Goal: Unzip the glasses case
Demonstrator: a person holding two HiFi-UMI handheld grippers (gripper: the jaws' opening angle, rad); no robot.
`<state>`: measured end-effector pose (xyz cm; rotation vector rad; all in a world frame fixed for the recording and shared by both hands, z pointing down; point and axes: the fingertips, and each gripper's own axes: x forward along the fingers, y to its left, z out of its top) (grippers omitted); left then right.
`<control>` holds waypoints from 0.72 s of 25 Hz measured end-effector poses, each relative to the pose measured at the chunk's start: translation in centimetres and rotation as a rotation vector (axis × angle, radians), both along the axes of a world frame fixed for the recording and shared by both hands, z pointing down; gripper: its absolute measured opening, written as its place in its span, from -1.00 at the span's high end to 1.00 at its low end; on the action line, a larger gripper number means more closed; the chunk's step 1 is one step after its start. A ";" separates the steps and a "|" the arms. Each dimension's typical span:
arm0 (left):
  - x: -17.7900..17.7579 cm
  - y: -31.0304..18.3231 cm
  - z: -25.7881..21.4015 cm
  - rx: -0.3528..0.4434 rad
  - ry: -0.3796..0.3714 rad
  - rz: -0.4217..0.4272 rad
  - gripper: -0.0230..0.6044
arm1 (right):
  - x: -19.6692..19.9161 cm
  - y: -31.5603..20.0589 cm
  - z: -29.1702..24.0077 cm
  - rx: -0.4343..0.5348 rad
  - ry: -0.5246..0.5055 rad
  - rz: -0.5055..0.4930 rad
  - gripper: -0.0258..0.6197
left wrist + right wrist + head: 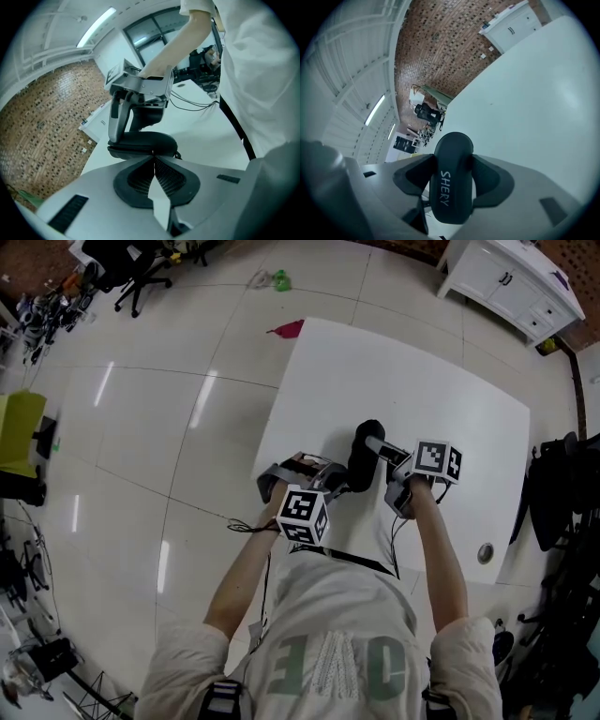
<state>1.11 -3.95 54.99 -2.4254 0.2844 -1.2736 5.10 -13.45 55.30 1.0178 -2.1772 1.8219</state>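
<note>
Fingers point(412, 176) of right gripper point(452, 161) clamp the closed glasses case point(451, 197); left gripper point(153, 159) fingers point(173, 180) touch.

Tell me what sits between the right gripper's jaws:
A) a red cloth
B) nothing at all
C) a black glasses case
C: in the right gripper view, the right gripper clamps the black glasses case, printed SHERY, from both sides.

The glasses case point(451, 178) is matt black, smooth, faintly leathery — the table point(422, 381) plain white, smooth, low sheen — the floor tiles point(169, 418) glossy, mirroring lights.
</note>
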 end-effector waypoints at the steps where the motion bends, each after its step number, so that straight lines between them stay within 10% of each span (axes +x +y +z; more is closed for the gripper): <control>1: 0.2 0.3 0.1 -0.002 -0.001 0.002 0.91 | 0.5 0.0 0.1 -0.012 -0.010 0.028 0.14; 9: 2.4 4.0 1.8 -0.024 -0.050 0.116 0.91 | 4.2 1.2 2.8 -0.146 -0.094 0.307 0.14; 15: 1.9 4.1 3.3 -0.126 0.019 0.017 0.91 | 4.1 1.5 1.2 0.002 0.008 0.178 0.14; 18: 1.1 3.3 3.0 -0.139 0.048 -0.019 0.91 | 5.1 1.1 -0.2 0.174 0.216 0.021 0.14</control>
